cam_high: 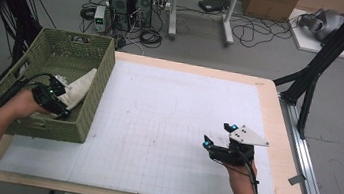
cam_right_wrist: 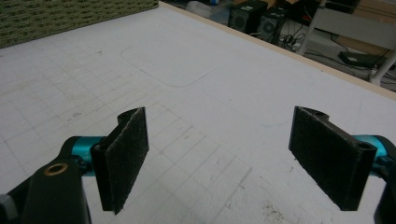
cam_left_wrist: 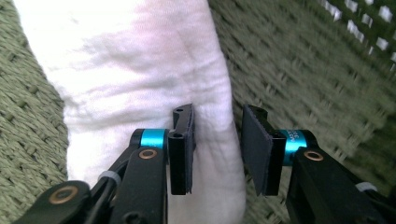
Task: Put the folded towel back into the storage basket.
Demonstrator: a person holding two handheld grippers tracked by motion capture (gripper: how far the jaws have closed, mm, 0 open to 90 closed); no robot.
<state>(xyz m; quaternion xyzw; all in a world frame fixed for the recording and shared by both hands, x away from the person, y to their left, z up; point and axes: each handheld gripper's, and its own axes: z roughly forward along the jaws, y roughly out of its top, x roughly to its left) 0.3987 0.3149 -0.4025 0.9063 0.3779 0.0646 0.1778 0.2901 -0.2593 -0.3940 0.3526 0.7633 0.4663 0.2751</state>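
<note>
High view: The left gripper (cam_high: pixel 53 99) reaches into the green woven basket (cam_high: pixel 97 92) at the left edge of the table (cam_high: pixel 278 116). A white cloth (cam_high: pixel 80 90) lies inside the basket, leaning against its right wall, with the gripper tip at the cloth's lower end. The right gripper (cam_high: pixel 217 142) hovers over the white gridded mat (cam_high: pixel 156 125) at the right side of the table, well apart from the basket.

Left gripper view: The jaws are partly spread. The white cloth (cam_left_wrist: pixel 140 79) lies on the basket floor (cam_left_wrist: pixel 303 70). A strip of the cloth edge runs through the gap between the jaws, and the left pad (cam_left_wrist: pixel 181 151) lies over the cloth. The right pad (cam_left_wrist: pixel 256 149) stands clear of the fabric, so nothing is pinched. The step in hand is judged to be either placing the cloth in the basket or setting up a grasp on it; the pictures do not settle which.

Right gripper view: The jaws of the right gripper (cam_right_wrist: pixel 219 158) stand wide apart with bare mat (cam_right_wrist: pixel 196 93) between them, holding nothing. A corner of the basket (cam_right_wrist: pixel 70 16) shows at top left.

Next move: If withdrawing, lift the left gripper straight up so the pads do not drag the fabric. If grasping, close squarely on the cloth edge.
</note>
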